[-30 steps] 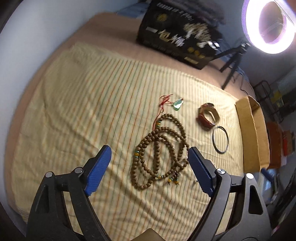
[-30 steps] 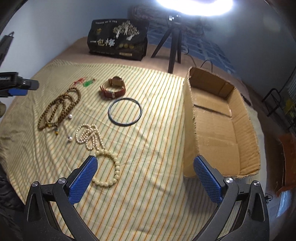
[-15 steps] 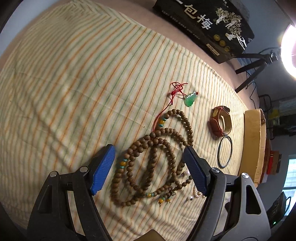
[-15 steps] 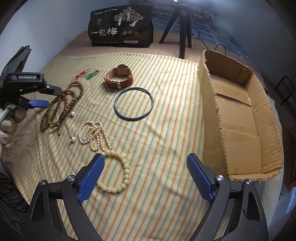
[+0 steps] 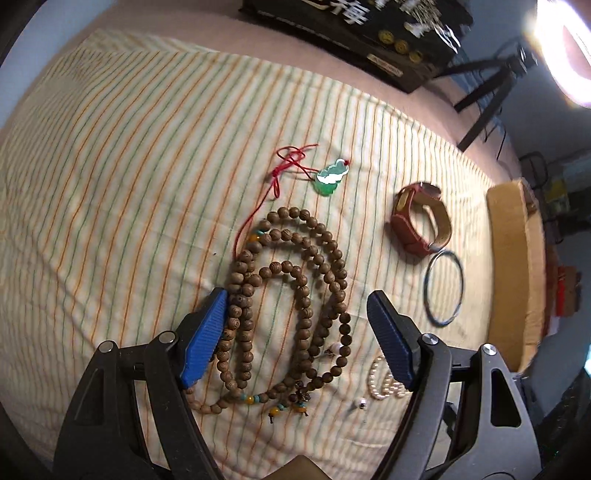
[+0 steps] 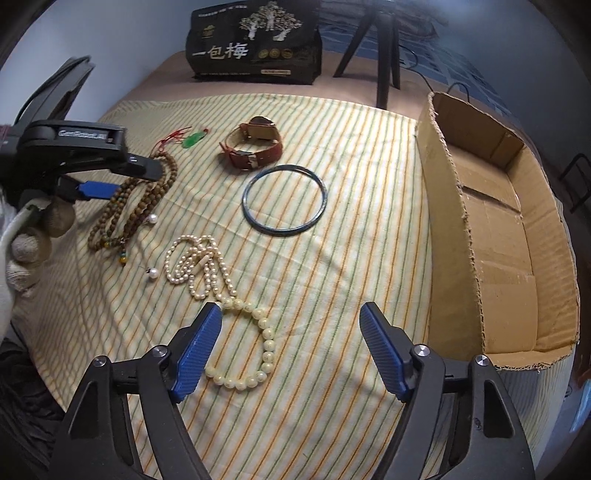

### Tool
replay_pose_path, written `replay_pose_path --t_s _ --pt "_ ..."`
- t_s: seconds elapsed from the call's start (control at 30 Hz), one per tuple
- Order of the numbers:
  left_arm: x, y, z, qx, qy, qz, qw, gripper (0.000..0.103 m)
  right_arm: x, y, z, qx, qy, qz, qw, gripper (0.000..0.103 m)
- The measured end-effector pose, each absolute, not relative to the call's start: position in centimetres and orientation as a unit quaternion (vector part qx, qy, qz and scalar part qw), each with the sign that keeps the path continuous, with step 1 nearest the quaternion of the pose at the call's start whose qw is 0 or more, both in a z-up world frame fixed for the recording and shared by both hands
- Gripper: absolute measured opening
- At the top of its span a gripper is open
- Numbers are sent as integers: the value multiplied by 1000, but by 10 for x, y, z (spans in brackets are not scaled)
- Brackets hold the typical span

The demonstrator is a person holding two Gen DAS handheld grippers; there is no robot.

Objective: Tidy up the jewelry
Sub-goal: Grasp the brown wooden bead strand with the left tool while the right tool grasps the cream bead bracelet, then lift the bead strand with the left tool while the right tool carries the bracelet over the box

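Beads (image 5: pixel 288 302) lie lengthwise between our left claw's (image 5: pixel 295 332) still-parted pads, which just narrowed slightly, while our right claw (image 6: pixel 291 347), closing, straddles the cream bracelet (image 6: pixel 255 350) ungripped.

In the left wrist view the bag (image 5: pixel 369 33) at the cloth's (image 5: pixel 129 166) far edge is blurred and cut by the top edge, its print unreadable. The ring light (image 5: pixel 565 48) is blown out and cropped. The left gripper's (image 5: pixel 295 332) fingers (image 5: pixel 205 336) cover part of the wooden beads (image 5: pixel 295 288) and pearls (image 5: pixel 384 384). In the right wrist view a finger (image 6: pixel 195 349) hides part of the bracelet (image 6: pixel 258 347); the tripod (image 6: pixel 380 44) is cut off above.
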State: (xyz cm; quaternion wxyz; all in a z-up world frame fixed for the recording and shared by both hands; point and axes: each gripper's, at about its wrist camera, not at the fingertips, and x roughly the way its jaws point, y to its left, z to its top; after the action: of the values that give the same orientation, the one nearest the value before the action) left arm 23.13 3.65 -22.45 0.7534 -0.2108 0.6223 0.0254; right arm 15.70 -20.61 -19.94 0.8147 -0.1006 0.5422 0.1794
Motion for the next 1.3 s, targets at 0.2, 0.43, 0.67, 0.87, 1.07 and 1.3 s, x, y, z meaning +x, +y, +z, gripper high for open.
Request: replay_pose_path --t_s 0.2,0.43,0.67,0.87,1.07,1.3 --pt "238 21 -232 -169 626 40 760 79 155 -199 -214 -119 563 177 798 62" --pt "249 9 -237 -138 626 51 766 70 156 -198 -231 -142 583 155 785 61" --pt "247 23 -236 -145 619 68 769 34 153 -197 -231 -134 583 173 783 26" --pt "237 47 -229 -190 617 55 762 18 148 -189 -226 -132 581 188 781 6" --pt "215 75 -203 -212 596 53 773 11 154 -198 -207 -96 563 197 797 6" --pt "202 88 -178 -225 570 46 789 11 151 -201 -185 -78 541 201 813 6"
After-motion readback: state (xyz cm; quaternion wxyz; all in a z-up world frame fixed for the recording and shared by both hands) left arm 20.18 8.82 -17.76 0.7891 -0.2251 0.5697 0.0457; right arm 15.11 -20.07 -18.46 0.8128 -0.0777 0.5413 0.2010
